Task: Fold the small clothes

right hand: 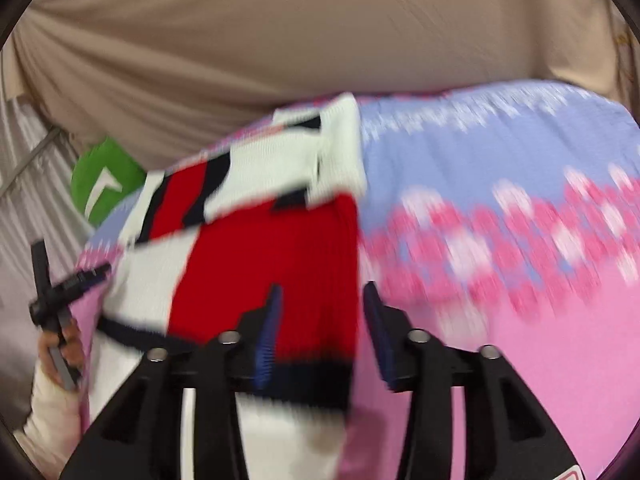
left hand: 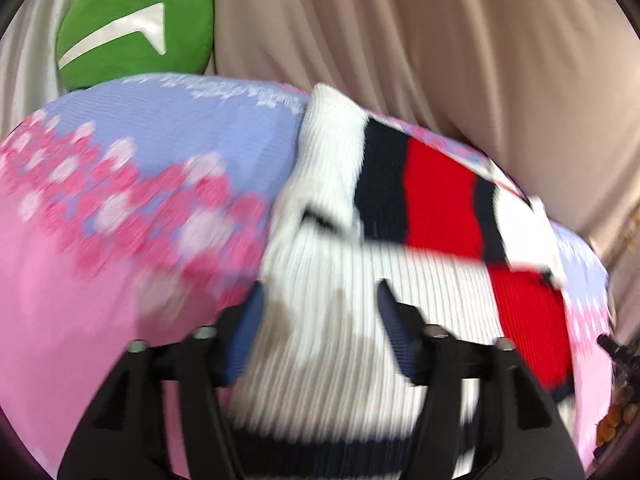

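A small knit sweater [left hand: 340,216], white with red and navy blocks, lies on a pink and lilac flowered bedspread [left hand: 120,208]. One sleeve is folded across its body. My left gripper [left hand: 320,300] is open, its blue-padded fingers [left hand: 250,332] straddling the white lower part of the sweater. In the right wrist view the sweater [right hand: 256,248] lies left of centre on the bedspread [right hand: 520,240]. My right gripper [right hand: 320,304] is open over the sweater's red right edge. The other hand-held gripper [right hand: 52,292] shows at the far left. Both views are motion-blurred.
A green cushion with a white mark [left hand: 136,28] sits at the bed's far corner; it also shows in the right wrist view [right hand: 106,184]. A beige curtain [left hand: 440,40] hangs behind the bed. The person's white sleeve [right hand: 52,404] is at lower left.
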`<state>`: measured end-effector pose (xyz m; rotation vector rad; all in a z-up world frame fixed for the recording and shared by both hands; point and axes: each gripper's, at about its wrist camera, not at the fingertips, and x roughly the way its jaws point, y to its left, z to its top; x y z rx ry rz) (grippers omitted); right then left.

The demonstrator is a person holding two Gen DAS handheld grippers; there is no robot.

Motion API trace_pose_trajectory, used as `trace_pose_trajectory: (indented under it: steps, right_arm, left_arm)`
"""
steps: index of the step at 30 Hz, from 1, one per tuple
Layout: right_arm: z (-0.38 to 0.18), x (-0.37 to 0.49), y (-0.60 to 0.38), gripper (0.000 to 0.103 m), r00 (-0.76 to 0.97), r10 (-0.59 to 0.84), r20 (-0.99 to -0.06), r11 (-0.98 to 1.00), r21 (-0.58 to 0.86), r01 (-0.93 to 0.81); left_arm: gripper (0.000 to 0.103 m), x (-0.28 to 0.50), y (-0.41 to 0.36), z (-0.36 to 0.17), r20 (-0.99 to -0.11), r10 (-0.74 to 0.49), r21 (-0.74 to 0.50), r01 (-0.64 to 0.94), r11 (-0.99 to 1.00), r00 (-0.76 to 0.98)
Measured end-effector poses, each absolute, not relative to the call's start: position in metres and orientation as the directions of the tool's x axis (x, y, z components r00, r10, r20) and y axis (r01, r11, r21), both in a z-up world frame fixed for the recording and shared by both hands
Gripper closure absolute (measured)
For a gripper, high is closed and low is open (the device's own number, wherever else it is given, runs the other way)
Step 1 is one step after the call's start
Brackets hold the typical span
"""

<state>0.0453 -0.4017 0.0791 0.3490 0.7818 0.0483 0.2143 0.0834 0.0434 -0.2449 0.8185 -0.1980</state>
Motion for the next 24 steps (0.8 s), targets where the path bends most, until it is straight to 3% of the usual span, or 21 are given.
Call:
trace_pose_trajectory:
  steps: [6,9,11,15,17,18,19,20,24]
  right_arm:
    - [0.028,-0.064,-0.385,0.05,0.625,0.275,-0.731,0.897,0.428,0.107]
    - [0.014,-0.078,-0.367,0.048,0.629,0.319,-0.709,0.872,0.479,0.097]
    - [0.014,-0.082,-0.357,0.041,0.654,0.325,-0.683,0.861,0.5,0.093]
    - [0.013,-0.067,-0.342,0.041,0.669,0.363,-0.649,0.834,0.546,0.078]
    - [0.015,-0.058,-0.33,0.043,0.688,0.307,-0.657,0.863,0.497,0.088]
    - [0.015,-0.055,-0.327,0.057,0.691,0.296,-0.66,0.869,0.487,0.093]
    - [0.013,-0.051,-0.325,0.09,0.687,0.3,-0.662,0.865,0.492,0.095]
    - [0.011,-0.049,-0.325,0.093,0.688,0.322,-0.65,0.846,0.524,0.099]
    - [0.035,-0.073,-0.322,0.095,0.776,0.294,-0.558,0.842,0.535,0.066]
  left_arm:
    - [0.037,0.123,0.113,0.027,-0.749,-0.36,-0.353,0.124,0.927,0.557]
    - [0.033,0.087,0.121,0.011,-0.727,-0.429,-0.444,0.109,0.889,0.536]
    - [0.03,0.068,0.115,0.009,-0.72,-0.426,-0.431,0.128,0.893,0.547]
    - [0.032,0.061,0.103,0.009,-0.709,-0.44,-0.442,0.138,0.886,0.551]
    - [0.045,0.064,0.094,0.01,-0.715,-0.425,-0.426,0.136,0.894,0.555]
    - [0.063,0.066,0.092,0.008,-0.715,-0.43,-0.43,0.138,0.892,0.551]
    - [0.074,0.069,0.09,0.007,-0.719,-0.444,-0.445,0.136,0.885,0.535]
    - [0.096,0.072,0.09,0.006,-0.719,-0.454,-0.464,0.124,0.877,0.526]
    - [0.097,0.053,0.097,0.032,-0.671,-0.449,-0.464,0.138,0.875,0.589]
